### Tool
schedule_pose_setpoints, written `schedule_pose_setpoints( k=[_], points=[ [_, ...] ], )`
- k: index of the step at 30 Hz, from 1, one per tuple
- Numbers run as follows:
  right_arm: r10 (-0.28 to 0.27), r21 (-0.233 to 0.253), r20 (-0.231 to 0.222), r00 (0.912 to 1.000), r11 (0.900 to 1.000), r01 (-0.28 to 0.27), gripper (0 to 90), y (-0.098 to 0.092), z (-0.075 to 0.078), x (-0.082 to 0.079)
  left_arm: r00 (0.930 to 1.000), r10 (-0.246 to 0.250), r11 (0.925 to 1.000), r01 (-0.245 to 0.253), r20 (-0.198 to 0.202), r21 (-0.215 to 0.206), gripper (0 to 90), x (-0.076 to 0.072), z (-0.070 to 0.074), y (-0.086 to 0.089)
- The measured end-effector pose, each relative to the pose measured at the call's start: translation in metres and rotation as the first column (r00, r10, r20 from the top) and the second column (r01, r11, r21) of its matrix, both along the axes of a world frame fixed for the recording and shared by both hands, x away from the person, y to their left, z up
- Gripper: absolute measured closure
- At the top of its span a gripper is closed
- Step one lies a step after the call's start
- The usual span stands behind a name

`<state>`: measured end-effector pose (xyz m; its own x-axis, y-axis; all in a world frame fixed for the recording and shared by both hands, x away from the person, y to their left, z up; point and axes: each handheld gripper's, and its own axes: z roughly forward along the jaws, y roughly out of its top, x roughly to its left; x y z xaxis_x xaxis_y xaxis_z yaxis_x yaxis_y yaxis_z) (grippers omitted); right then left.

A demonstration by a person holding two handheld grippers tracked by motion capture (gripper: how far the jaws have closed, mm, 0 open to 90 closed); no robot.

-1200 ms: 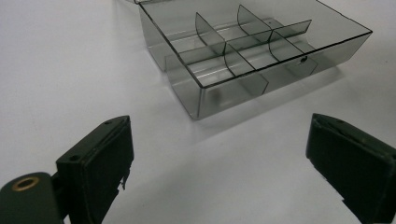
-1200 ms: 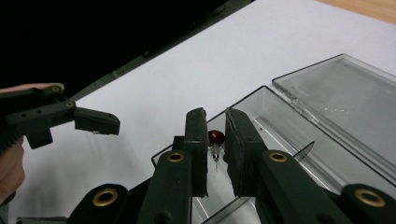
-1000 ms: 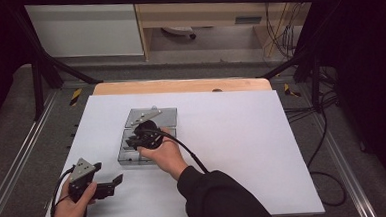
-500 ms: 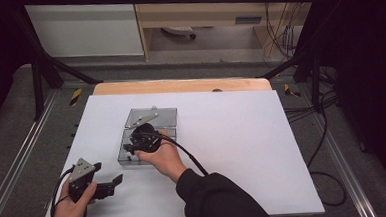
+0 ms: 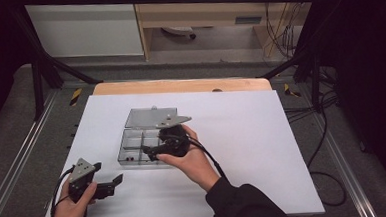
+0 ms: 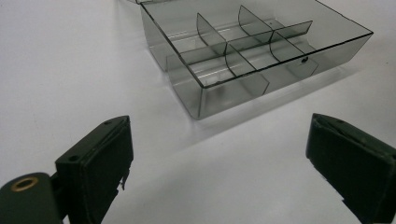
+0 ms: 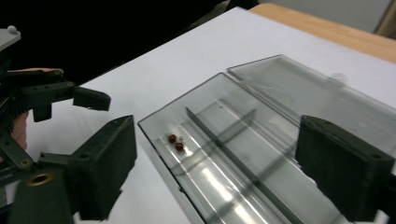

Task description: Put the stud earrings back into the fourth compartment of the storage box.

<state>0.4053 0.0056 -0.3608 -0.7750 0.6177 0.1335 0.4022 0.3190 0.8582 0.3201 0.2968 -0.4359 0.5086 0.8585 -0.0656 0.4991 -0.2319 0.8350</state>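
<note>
On the white tabletop (image 5: pixel 262 135), a smoke-grey clear plastic compartment box (image 5: pixel 133 144) lay left of centre, its hinged lid (image 5: pixel 149 117) folded flat on the far side. Thin dividers (image 6: pixel 233 46) split the tray into several cells. Two small dark red beads (image 7: pixel 176 142) sat together in the cell at the box's near left corner, seen in the high view as faint red specks (image 5: pixel 129 157).

The right tool (image 5: pixel 148 152) hovered over the near right part of the box, held in the person's right hand (image 5: pixel 191 158), which came in on a dark sleeve (image 5: pixel 241 206). Its grey three-cornered plate (image 5: pixel 171 121) overlapped the lid's right edge in the high view. Seen along its own length, the right tool (image 7: pixel 215 168) had both black jaws spread wide, one to each side of the tray, with nothing between them; the beads lay just inside the left-hand jaw.

The left tool (image 5: pixel 112 185) rested near the front left corner of the tabletop, in the person's left hand (image 5: pixel 73 210), apart from the box and aimed toward it. Its own view showed the left tool (image 6: pixel 219 168) with jaws far apart and empty, bare white surface between them, and the box (image 6: pixel 252 51) lying beyond, untouched.
</note>
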Motion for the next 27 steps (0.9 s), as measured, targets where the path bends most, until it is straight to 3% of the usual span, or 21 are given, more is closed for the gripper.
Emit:
schedule_pose_setpoints(
  k=[5, 9, 15, 21, 27],
  points=[
    [-0.041, 0.031, 0.023, 0.9989, 0.999, 0.040, 3.3, -0.040, 0.003, -0.008, 0.9999, 0.006, 1.0000, -0.006, 0.010, -0.005, 7.5, -0.001, 0.001, 0.000],
    [-0.071, 0.054, 0.056, 0.9959, 0.996, 0.068, 3.2, -0.076, 0.000, -0.018, 0.9998, 0.012, 0.9999, -0.012, 0.016, -0.010, 7.5, -0.003, 0.002, 0.000],
    [-0.151, 0.062, 0.087, 0.9847, 0.987, 0.146, 3.9, -0.134, -0.010, -0.033, 0.9994, 0.027, 0.9987, -0.026, 0.023, -0.043, 7.5, -0.006, 0.003, 0.000],
    [-0.244, 0.073, 0.138, 0.9600, 0.969, 0.236, 4.7, -0.191, -0.021, -0.047, 0.9989, 0.038, 0.9975, -0.036, 0.029, -0.061, 7.6, -0.007, 0.004, 0.000],
    [-0.332, 0.068, 0.197, 0.9226, 0.943, 0.325, 4.1, -0.233, -0.028, -0.059, 0.9979, 0.040, 0.9957, -0.035, 0.051, -0.086, 7.6, -0.009, 0.006, 0.000]
  ],
)
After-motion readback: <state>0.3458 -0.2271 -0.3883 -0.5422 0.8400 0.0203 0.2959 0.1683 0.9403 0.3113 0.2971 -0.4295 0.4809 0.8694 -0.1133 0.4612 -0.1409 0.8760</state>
